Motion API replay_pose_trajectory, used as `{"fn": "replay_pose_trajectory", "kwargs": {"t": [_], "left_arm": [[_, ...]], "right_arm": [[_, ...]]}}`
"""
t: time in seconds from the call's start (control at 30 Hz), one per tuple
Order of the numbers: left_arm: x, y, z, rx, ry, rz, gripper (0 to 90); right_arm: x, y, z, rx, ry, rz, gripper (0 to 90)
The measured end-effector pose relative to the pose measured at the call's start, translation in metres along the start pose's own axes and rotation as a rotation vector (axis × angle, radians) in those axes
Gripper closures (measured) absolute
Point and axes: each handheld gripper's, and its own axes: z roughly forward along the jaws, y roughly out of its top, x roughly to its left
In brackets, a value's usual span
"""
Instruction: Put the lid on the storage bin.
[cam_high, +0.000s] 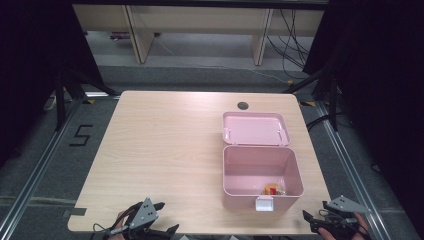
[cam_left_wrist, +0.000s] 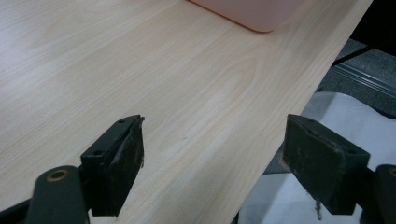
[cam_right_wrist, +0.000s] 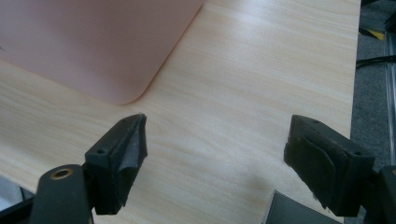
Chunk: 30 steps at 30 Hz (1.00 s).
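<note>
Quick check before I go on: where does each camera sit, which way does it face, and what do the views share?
High view: above the near table edge, looking forward and down; both hand-held grippers, left and right, at the bottom.
Left gripper view: low at the near edge, facing along the table toward the pink box; its open jaws show.
Right gripper view: beside the box, facing its wall; open jaws show.
Shared: all three show the box and the table.

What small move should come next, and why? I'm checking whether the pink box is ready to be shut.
Probably bring the right gripper forward and up toward the lid, to start folding it over. The pink box stands open with small items inside, the lid lies flat behind it, and both grippers, the left gripper too, wait open and empty at the table's near edge.
</note>
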Motion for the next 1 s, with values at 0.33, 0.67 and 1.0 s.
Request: {"fn": "replay_pose_trajectory", "kwargs": {"t": [0.33,0.67,1.0], "left_arm": [[0.001,0.004,0.0,-0.03,0.005,-0.046,19.6],[0.011,0.031,0.003,-0.079,-0.016,-0.097,23.8],[0.018,0.058,0.02,-0.101,-0.028,-0.096,25.9]], "right_arm": [[0.0,0.0,0.0,0.008,0.005,0.021,21.0],[0.001,0.001,-0.001,0.018,0.002,0.032,22.2],[-0.002,0.0,0.0,0.012,0.001,0.003,22.2]]}}
